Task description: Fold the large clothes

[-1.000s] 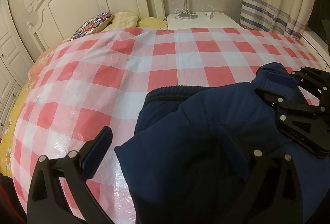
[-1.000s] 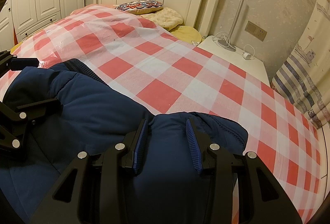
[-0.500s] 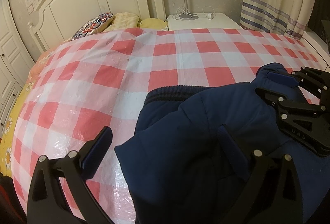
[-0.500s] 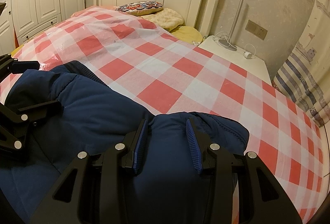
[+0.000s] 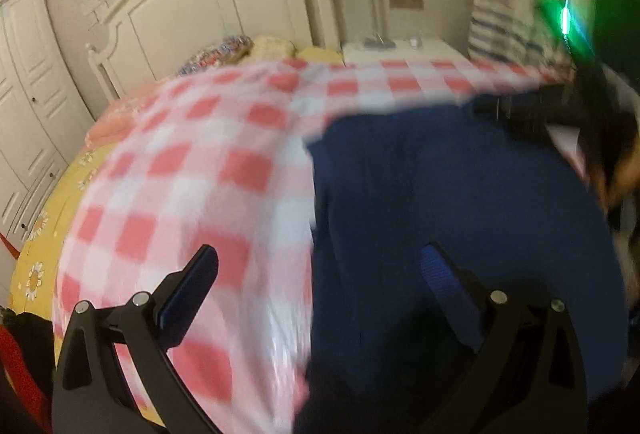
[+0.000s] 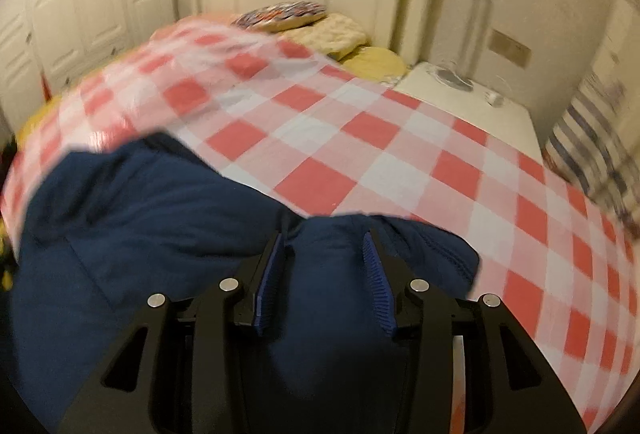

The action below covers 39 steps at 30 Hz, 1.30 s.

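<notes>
A dark navy padded garment [image 5: 448,218] lies on the red-and-white checked bed cover [image 5: 192,170]. In the left wrist view my left gripper [image 5: 320,270] is wide open over the garment's left edge, holding nothing. In the right wrist view the garment [image 6: 140,214] fills the lower left, and my right gripper [image 6: 324,262] is shut on a bunched fold of it. The right gripper itself shows only as a dark blur at the right edge of the left wrist view [image 5: 600,122]. Both views are motion-blurred.
A white headboard [image 5: 224,2] and pillows [image 6: 288,14] stand at the far end. A white nightstand [image 6: 472,102] with a lamp is beside the bed, striped curtains [image 5: 504,22] to the right, white wardrobe doors [image 6: 80,6] to the left.
Both grippers have pulled back and up quickly. The garment now lies flatter and more spread out. The right gripper still holds its fold; the left stays open.
</notes>
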{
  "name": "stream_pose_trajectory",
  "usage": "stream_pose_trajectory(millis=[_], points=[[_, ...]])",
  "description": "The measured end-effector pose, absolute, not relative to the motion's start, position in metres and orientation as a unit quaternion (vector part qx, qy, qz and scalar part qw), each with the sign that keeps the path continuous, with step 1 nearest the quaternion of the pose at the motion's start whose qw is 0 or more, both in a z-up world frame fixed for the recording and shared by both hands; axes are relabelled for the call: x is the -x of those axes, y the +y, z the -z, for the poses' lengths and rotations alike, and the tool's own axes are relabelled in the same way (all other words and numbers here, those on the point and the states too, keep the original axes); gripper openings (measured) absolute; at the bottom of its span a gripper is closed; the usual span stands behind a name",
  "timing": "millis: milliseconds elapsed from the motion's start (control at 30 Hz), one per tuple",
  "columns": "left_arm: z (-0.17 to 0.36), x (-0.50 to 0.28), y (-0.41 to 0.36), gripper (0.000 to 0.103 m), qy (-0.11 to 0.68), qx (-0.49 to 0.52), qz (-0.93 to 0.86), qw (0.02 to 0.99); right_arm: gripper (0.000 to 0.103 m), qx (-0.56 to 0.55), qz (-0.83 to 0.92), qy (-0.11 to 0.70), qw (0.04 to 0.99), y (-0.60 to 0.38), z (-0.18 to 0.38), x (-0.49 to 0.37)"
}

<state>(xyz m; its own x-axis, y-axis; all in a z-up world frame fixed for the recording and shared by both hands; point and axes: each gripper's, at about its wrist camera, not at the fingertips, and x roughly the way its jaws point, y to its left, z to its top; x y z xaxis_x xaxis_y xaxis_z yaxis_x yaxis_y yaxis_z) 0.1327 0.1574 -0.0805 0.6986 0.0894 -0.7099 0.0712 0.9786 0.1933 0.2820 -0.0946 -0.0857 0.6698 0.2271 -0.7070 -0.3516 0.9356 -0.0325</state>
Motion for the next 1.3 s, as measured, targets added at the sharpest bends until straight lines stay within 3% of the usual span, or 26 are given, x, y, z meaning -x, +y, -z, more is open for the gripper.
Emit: stream_pose_trajectory(millis=[100, 133, 167, 200, 400, 600, 667, 700, 767, 833, 1000, 1167, 1300], points=[[0.099, -0.12, 0.168, 0.101, 0.395, -0.08, -0.008, 0.915, 0.048, 0.039, -0.165, 0.341, 0.925, -0.108, 0.063, -0.243], [0.102, -0.121, 0.177, 0.101, 0.4, -0.044, 0.003, 0.915, 0.067, 0.008, -0.168, 0.339, 0.926, -0.118, 0.061, -0.225], [0.104, -0.121, 0.183, 0.101, 0.404, -0.026, 0.011, 0.914, 0.098, -0.017, -0.166, 0.34, 0.926, -0.128, 0.062, -0.208], [0.107, -0.122, 0.188, 0.101, 0.407, -0.005, 0.022, 0.913, 0.099, -0.035, -0.165, 0.34, 0.925, -0.137, 0.064, -0.196], [0.117, -0.137, 0.2, 0.101, 0.443, 0.043, 0.082, 0.892, 0.099, -0.199, -0.215, 0.434, 0.852, -0.167, 0.118, -0.145], [0.143, -0.167, 0.219, 0.101, 0.512, 0.127, 0.184, 0.829, 0.099, -0.212, -0.27, 0.442, 0.829, -0.134, 0.13, -0.149], [0.157, -0.172, 0.231, 0.097, 0.518, 0.193, 0.23, 0.801, 0.099, -0.213, -0.274, 0.439, 0.829, -0.131, 0.13, -0.148], [0.159, -0.17, 0.23, 0.068, 0.508, 0.209, 0.271, 0.79, 0.097, -0.207, -0.277, 0.433, 0.833, -0.129, 0.129, -0.146], [0.158, -0.168, 0.225, 0.06, 0.494, 0.215, 0.282, 0.794, 0.084, -0.187, -0.278, 0.406, 0.85, -0.126, 0.126, -0.137], [0.15, -0.167, 0.214, 0.049, 0.485, 0.193, 0.272, 0.808, 0.078, -0.172, -0.277, 0.379, 0.866, -0.125, 0.122, -0.13], [0.124, -0.2, 0.15, 0.039, 0.452, 0.14, 0.265, 0.84, 0.07, -0.159, -0.235, 0.328, 0.901, -0.157, 0.103, -0.141], [0.099, -0.27, 0.063, 0.038, 0.422, 0.096, 0.256, 0.865, 0.067, -0.161, -0.165, 0.318, 0.919, -0.218, 0.083, -0.203], [0.102, -0.319, 0.012, 0.039, 0.423, 0.069, 0.231, 0.874, 0.066, -0.187, -0.138, 0.359, 0.904, -0.264, 0.099, -0.261]])
